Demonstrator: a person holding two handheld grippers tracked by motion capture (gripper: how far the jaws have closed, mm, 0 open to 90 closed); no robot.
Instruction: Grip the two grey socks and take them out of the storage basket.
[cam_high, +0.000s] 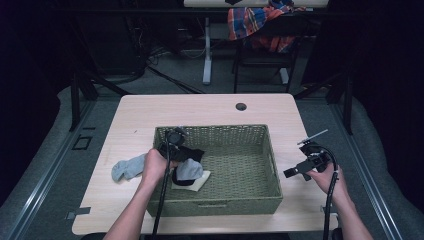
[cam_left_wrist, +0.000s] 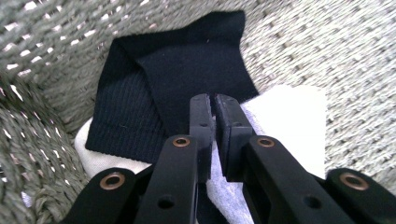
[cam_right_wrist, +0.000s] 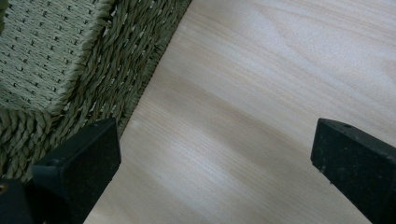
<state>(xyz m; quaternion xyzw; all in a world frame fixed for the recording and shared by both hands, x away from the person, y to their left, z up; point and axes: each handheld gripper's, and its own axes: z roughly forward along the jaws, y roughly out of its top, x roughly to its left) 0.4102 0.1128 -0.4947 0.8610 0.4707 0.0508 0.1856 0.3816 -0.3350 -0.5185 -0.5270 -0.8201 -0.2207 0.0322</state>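
A green woven basket (cam_high: 250, 200) stands mid-table. At its left end lie a black sock (cam_left_wrist: 187, 70), a grey sock (cam_high: 190, 169) and a white cloth (cam_left_wrist: 299, 116) under them. Another grey sock (cam_high: 126, 167) lies on the table, left of the basket. My left gripper (cam_left_wrist: 214, 100) points down into the basket's left end (cam_high: 176, 145), jaws shut just above the black sock and pale cloth. I cannot tell whether any cloth is pinched between them. My right gripper (cam_right_wrist: 215, 154) is open with nothing in it, held over bare table (cam_high: 294, 172) right of the basket.
The basket's woven wall (cam_right_wrist: 116, 70) is close on my right gripper's left. The wooden table (cam_high: 210, 107) has a round cable hole (cam_high: 241, 106) at the back. Behind it stand a desk frame and a chair draped with plaid cloth (cam_high: 255, 22).
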